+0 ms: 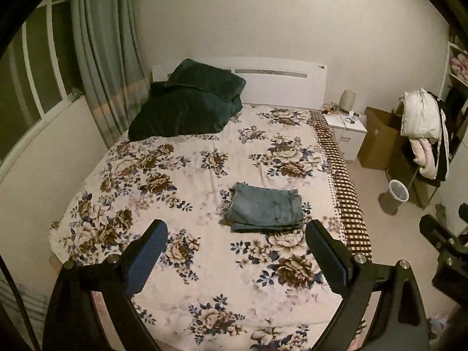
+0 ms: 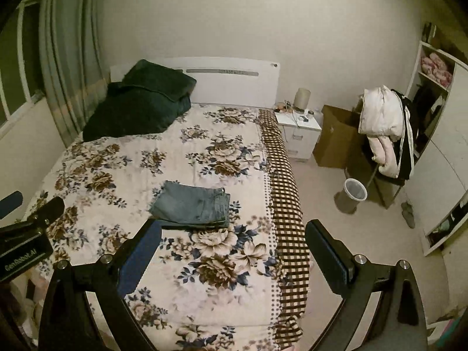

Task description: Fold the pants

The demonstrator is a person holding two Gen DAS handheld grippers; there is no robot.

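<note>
The blue denim pants (image 1: 266,207) lie folded into a compact rectangle on the floral bedspread (image 1: 190,175), toward the bed's right side; they also show in the right wrist view (image 2: 193,206). My left gripper (image 1: 237,231) is open and empty, held above the near part of the bed, short of the pants. My right gripper (image 2: 234,231) is open and empty, raised over the bed's right edge, with the pants just beyond its left finger. The right gripper's body shows at the left wrist view's right edge (image 1: 444,242). The left gripper's body shows at the right wrist view's left edge (image 2: 26,234).
Dark green pillows (image 1: 190,105) are piled at the headboard. A checkered blanket (image 2: 283,181) hangs down the bed's right side. Right of the bed stand a white nightstand (image 2: 298,131), a cardboard box (image 2: 336,137), a chair with clothes (image 2: 383,128) and a waste bin (image 2: 354,193). Curtains (image 1: 105,58) hang at left.
</note>
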